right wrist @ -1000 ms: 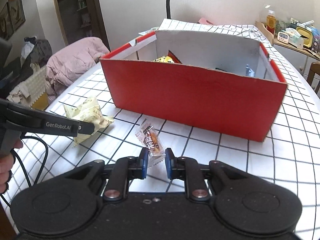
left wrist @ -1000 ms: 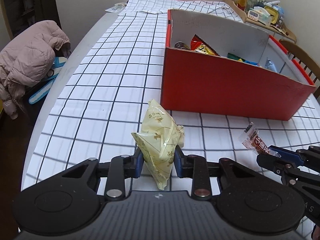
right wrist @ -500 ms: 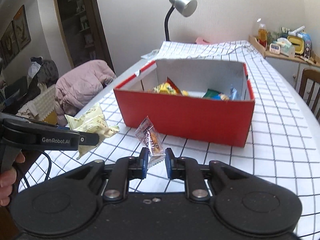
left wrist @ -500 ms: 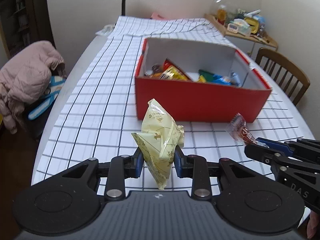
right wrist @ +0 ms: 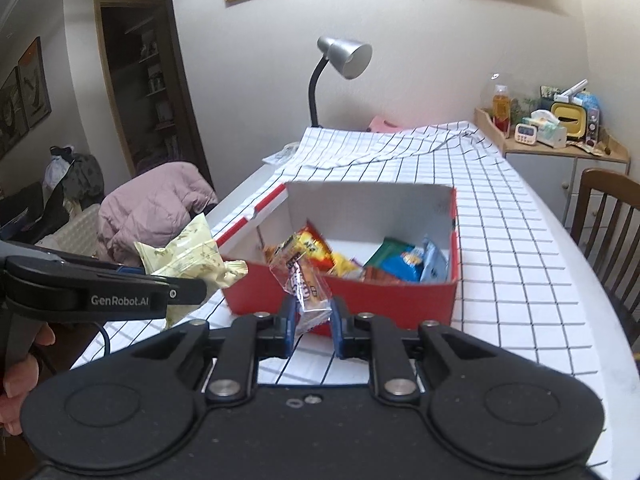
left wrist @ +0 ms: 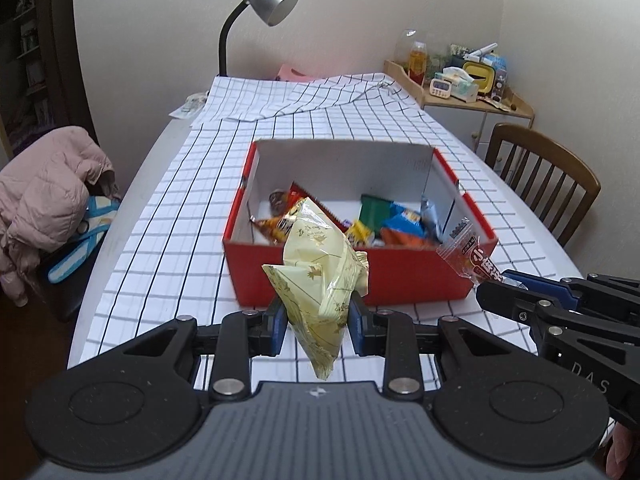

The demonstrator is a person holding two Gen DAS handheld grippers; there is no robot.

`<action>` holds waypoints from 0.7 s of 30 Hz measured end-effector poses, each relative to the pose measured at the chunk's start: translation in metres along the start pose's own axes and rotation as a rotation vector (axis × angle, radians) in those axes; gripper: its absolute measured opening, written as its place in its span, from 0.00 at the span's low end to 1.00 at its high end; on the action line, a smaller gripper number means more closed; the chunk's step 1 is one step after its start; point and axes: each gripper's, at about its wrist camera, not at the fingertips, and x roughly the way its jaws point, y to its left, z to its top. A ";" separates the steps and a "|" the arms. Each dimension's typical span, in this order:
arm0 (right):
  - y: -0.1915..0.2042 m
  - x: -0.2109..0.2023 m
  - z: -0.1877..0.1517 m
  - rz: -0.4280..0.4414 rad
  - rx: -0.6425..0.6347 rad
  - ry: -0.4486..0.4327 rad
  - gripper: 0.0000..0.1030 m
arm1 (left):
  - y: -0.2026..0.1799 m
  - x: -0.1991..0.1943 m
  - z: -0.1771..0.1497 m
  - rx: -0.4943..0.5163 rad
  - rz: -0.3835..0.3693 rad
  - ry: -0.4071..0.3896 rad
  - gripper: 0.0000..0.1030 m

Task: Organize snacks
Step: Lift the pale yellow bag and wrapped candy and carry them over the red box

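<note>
Left tongs [left wrist: 317,322] clamped on pale yellow snack bag [left wrist: 320,276], right tongs [right wrist: 313,326] pinched on small clear candy wrapper [right wrist: 305,286], both raised over counter [left wrist: 168,216] just short of red box [left wrist: 360,280]. Mid-carry, likely; next needs both moved over box rim, then released among 2 heaps of packets. Wrapper print blurred, box floor partly hidden.

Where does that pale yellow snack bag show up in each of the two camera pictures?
Left wrist view: the pale yellow snack bag sits bottom centre, in front of the red box.
Right wrist view: the bag is at the left edge.
Shared landmark: the silver desk lamp.
</note>
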 end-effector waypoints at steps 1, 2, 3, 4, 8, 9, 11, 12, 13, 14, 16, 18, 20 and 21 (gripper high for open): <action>-0.002 0.001 0.003 -0.002 0.003 -0.003 0.16 | -0.002 0.001 0.004 0.002 0.000 -0.003 0.29; -0.004 0.001 0.006 -0.005 0.003 -0.006 0.16 | -0.003 0.003 0.007 0.006 -0.003 -0.005 0.29; -0.006 0.001 0.008 -0.010 0.003 -0.011 0.16 | -0.005 0.003 0.010 0.012 -0.006 -0.009 0.29; -0.007 0.002 0.011 -0.015 0.003 -0.015 0.16 | -0.007 0.005 0.014 0.018 -0.007 -0.015 0.29; -0.015 0.007 0.023 -0.032 0.008 -0.022 0.16 | -0.013 0.011 0.028 0.024 -0.006 -0.023 0.30; -0.016 0.009 0.024 -0.038 0.008 -0.023 0.16 | -0.014 0.014 0.031 0.026 -0.003 -0.024 0.30; -0.020 0.014 0.029 -0.048 0.007 -0.021 0.16 | -0.017 0.019 0.038 0.034 0.004 -0.025 0.30; -0.022 0.017 0.032 -0.052 0.008 -0.019 0.16 | -0.018 0.022 0.041 0.037 0.007 -0.025 0.30; -0.024 0.020 0.034 -0.058 0.008 -0.017 0.16 | -0.019 0.025 0.044 0.039 0.009 -0.023 0.30; -0.026 0.024 0.036 -0.062 0.009 -0.015 0.16 | -0.019 0.029 0.048 0.041 0.007 -0.020 0.30; -0.029 0.030 0.039 -0.065 0.015 -0.008 0.16 | -0.021 0.037 0.054 0.046 0.001 -0.011 0.30; -0.031 0.036 0.041 -0.063 0.018 0.001 0.16 | -0.021 0.046 0.059 0.046 0.009 -0.006 0.30; -0.034 0.044 0.044 -0.068 0.018 0.010 0.16 | -0.022 0.056 0.064 0.052 0.013 0.000 0.30; -0.036 0.049 0.044 -0.070 0.019 0.016 0.16 | -0.022 0.061 0.067 0.051 0.017 0.004 0.30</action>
